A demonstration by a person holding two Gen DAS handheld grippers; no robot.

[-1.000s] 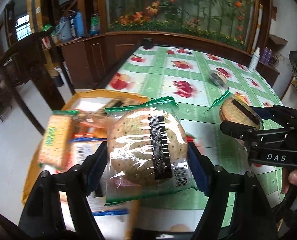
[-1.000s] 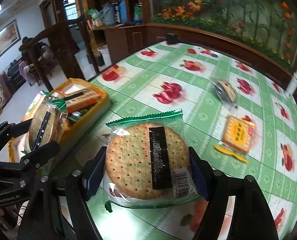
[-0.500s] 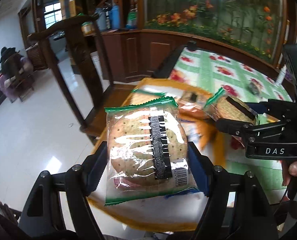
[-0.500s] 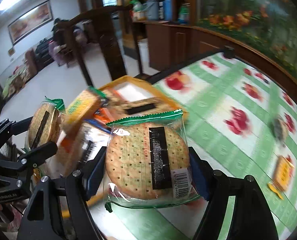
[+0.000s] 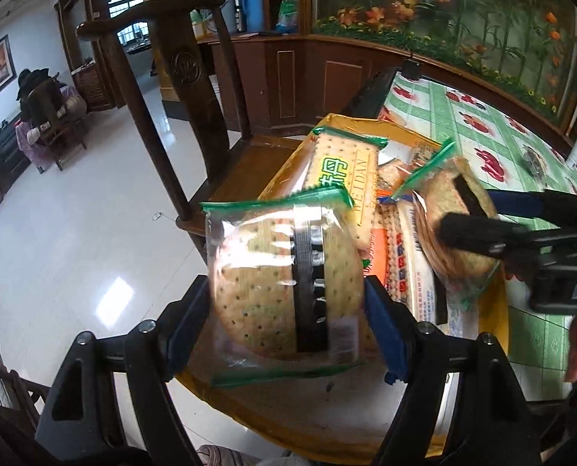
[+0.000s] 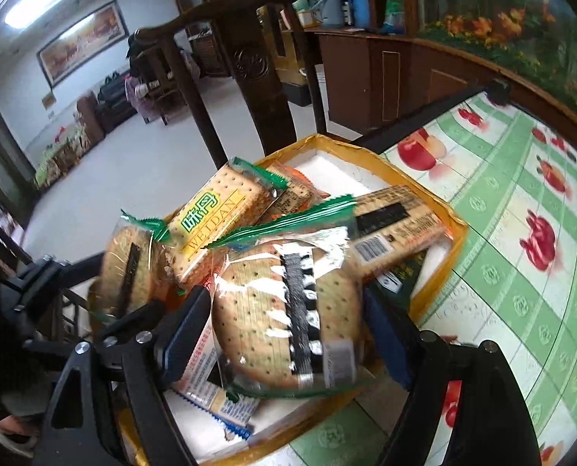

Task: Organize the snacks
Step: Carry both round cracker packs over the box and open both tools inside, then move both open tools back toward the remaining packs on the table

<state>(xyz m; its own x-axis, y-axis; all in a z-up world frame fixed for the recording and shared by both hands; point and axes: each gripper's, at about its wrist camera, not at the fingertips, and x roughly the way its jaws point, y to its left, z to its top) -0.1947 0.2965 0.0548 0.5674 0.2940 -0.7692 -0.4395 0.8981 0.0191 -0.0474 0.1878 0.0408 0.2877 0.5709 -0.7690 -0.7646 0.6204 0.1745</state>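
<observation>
My left gripper (image 5: pixel 286 306) is shut on a round cracker pack (image 5: pixel 284 287) in clear wrap with a green edge, held over the near left part of the yellow box (image 5: pixel 327 423). My right gripper (image 6: pixel 284 322) is shut on a second round cracker pack (image 6: pixel 288 310) over the same box (image 6: pixel 457 233). Each gripper shows in the other's view, the right one (image 5: pixel 494 229) and the left one (image 6: pixel 121 283). The box holds several snack packs, among them a square WEIDAN cracker pack (image 6: pixel 214 217), also in the left wrist view (image 5: pixel 343 178).
The box sits at the corner of a table with a green fruit-print cloth (image 6: pixel 521 209). A dark wooden chair (image 5: pixel 172 89) stands just beyond the box. One small snack (image 5: pixel 533 161) lies far out on the cloth. A wooden cabinet (image 5: pixel 327 77) runs behind.
Both grippers have swung left from over the table, carrying their cracker packs, and now sit low over the box. The box contents fill the middle of both views.
</observation>
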